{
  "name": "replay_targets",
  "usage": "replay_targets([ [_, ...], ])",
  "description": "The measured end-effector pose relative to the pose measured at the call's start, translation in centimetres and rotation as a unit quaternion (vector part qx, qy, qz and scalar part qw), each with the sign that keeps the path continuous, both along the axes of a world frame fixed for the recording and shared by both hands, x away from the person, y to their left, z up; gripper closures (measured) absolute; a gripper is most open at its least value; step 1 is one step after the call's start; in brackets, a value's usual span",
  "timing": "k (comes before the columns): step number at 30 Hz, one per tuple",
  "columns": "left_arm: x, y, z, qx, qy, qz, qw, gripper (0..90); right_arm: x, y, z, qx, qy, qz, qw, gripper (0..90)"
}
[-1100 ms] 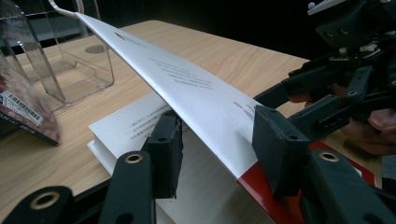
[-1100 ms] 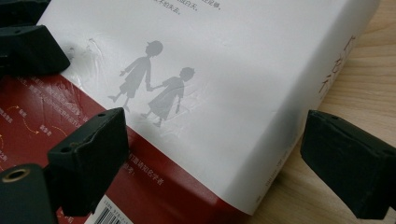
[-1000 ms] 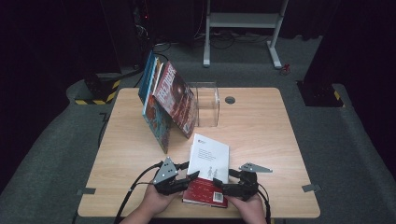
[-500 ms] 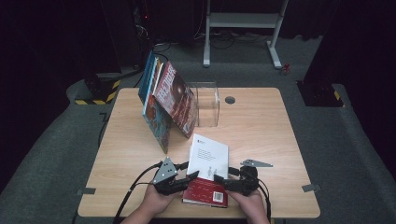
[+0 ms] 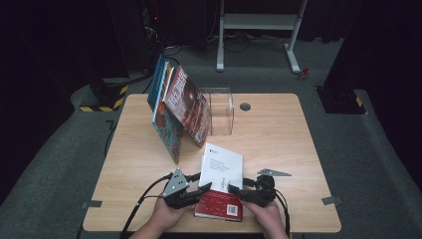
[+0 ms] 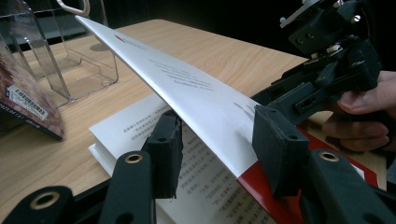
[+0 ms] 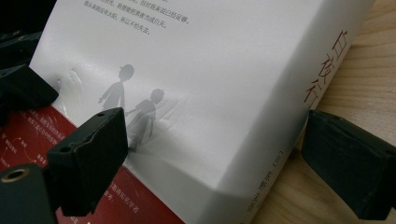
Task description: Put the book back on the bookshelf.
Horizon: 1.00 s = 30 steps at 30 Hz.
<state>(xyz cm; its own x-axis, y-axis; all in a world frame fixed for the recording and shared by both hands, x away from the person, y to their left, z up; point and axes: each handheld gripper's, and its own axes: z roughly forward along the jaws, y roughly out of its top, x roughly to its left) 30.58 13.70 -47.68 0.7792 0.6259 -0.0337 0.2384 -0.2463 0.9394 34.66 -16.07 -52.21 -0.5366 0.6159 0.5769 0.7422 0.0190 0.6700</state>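
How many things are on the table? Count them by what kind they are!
Leaning books, as far as I can tell: 3
White and red book lying flat, cover lifted: 1
Clear plastic stand: 1
Claws, left claw and right claw: 2
Total: 7

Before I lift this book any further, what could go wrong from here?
The white-and-red paperback book has its cover raised off the pages, with the left gripper straddling it: the cover may crease or tear. The right gripper straddles the spine corner, so the book could slip and drop back onto the wooden table.
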Motion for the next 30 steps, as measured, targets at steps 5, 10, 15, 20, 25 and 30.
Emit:
replay_targets([
  [5, -0.06, -0.03, 0.08, 0.001, -0.004, -0.002, 1.0000, 53.9, 0.03, -0.13, -0.14, 0.008, 0.008, 0.000, 0.9999, 7.1],
  [10, -0.01, -0.06, 0.09, 0.002, -0.003, -0.002, 1.0000, 53.9, 0.07, -0.28, -0.29, 0.016, 0.019, 0.001, 0.9997, 7.0],
  [15, -0.06, -0.07, 0.10, 0.002, -0.004, -0.002, 1.0000, 53.9, 0.17, -0.37, -0.40, 0.020, 0.025, 0.004, 0.9995, 7.0],
  [20, -0.16, -0.09, 0.17, 0.004, -0.009, -0.004, 0.9999, 53.9, 0.25, -0.46, -0.51, 0.026, 0.026, 0.007, 0.9993, 7.0],
  [25, -0.30, -0.14, 0.24, 0.005, -0.017, -0.005, 0.9998, 53.9, 0.26, -0.59, -0.57, 0.033, 0.029, 0.011, 0.9989, 6.9],
  [30, -0.38, -0.17, 0.28, 0.005, -0.019, -0.005, 0.9998, 53.9, 0.33, -0.63, -0.64, 0.042, 0.040, 0.012, 0.9982, 6.9],
])
